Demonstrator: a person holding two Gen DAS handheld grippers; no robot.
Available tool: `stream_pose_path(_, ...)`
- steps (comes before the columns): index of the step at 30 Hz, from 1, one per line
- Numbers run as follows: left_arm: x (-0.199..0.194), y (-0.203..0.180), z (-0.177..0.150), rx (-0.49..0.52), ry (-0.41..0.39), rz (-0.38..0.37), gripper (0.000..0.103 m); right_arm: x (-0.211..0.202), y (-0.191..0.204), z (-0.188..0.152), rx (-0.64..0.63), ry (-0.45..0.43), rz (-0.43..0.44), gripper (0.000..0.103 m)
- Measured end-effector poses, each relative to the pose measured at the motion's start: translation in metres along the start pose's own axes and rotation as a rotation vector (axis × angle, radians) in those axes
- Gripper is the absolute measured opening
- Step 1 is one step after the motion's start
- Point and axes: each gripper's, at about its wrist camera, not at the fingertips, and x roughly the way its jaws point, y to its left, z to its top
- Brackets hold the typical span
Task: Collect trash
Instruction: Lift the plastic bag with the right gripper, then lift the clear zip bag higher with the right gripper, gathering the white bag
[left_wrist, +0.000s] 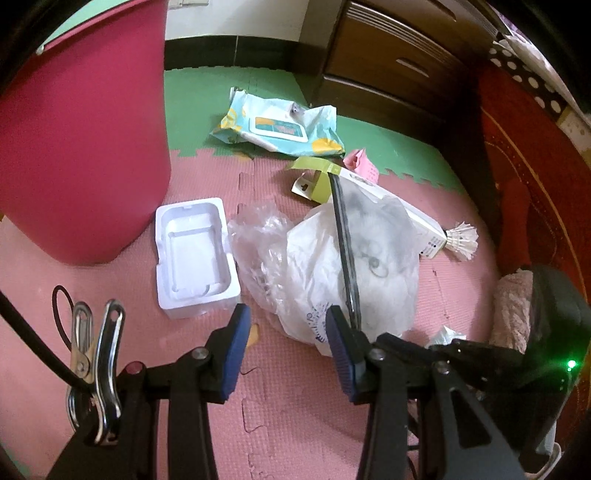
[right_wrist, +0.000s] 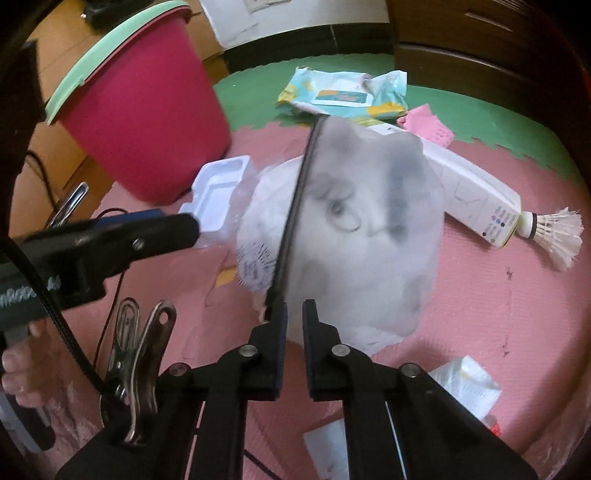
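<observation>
A frosted zip bag (right_wrist: 373, 221) with a black zip strip stands lifted over a white plastic bag (left_wrist: 332, 266) on the pink foam mat. My right gripper (right_wrist: 294, 314) is nearly closed and pinches the zip bag's lower edge. My left gripper (left_wrist: 290, 321) is open and empty, low over the mat just in front of the white bag; it also shows in the right wrist view (right_wrist: 162, 225). A red bucket (left_wrist: 81, 129) with a green rim stands at the left. A white foam tray (left_wrist: 195, 258) lies beside it.
A wet-wipes pack (left_wrist: 280, 125), a long white box (right_wrist: 476, 195), a shuttlecock (right_wrist: 557, 232), pink paper (right_wrist: 428, 123) and a crumpled tissue (right_wrist: 465, 384) lie on the mat. Clear crumpled film (left_wrist: 258, 240) lies by the tray. A dark wooden drawer unit (left_wrist: 399, 62) stands behind.
</observation>
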Motion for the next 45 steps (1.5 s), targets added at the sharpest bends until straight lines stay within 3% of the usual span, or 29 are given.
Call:
stream_pose_path(3, 0.001, -0.001, -0.001, 0.001, 0.003, -0.005, 0.044, -0.010, -0.005, -0.004, 0.043, -0.013, 0.011, 0.011)
stream_pose_path(9, 0.006, -0.003, -0.003, -0.001, 0.019, -0.019, 0.044, -0.034, -0.030, 0.002, 0.107, -0.095, -0.077, 0.037)
stream_pose_path(12, 0.006, -0.005, -0.003, -0.004, 0.019, -0.029, 0.044, -0.034, -0.052, 0.012, 0.179, -0.111, -0.124, 0.042)
stream_pose_path(15, 0.008, -0.009, 0.000, -0.005, 0.025, -0.052, 0.044, -0.026, -0.069, 0.024, 0.234, -0.094, -0.097, 0.047)
stream_pose_path(19, 0.008, -0.018, 0.003, 0.016, 0.023, -0.087, 0.044, -0.009, -0.085, 0.037, 0.267, -0.057, -0.071, 0.048)
stream_pose_path(22, 0.012, -0.022, 0.001, 0.032, 0.032, -0.096, 0.044, 0.007, -0.087, 0.033, 0.297, -0.012, 0.001, 0.047)
stream_pose_path(30, 0.021, -0.020, -0.007, 0.044, 0.073, -0.064, 0.044, 0.009, -0.049, 0.022, 0.191, 0.018, 0.144, 0.041)
stream_pose_path(31, 0.021, -0.018, -0.007, 0.040, 0.072, -0.055, 0.045, 0.011, -0.044, 0.019, 0.188, 0.032, 0.172, 0.036)
stream_pose_path(35, 0.025, -0.006, -0.007, -0.010, 0.081, -0.049, 0.045, 0.014, -0.044, 0.009, 0.211, 0.087, 0.234, 0.036)
stream_pose_path(39, 0.033, -0.002, -0.002, -0.046, 0.087, -0.054, 0.045, 0.000, -0.046, 0.008, 0.209, 0.074, 0.194, 0.037)
stream_pose_path(45, 0.046, -0.013, 0.001, -0.029, 0.113, -0.029, 0.049, -0.024, -0.063, 0.030, 0.211, -0.018, 0.041, 0.049)
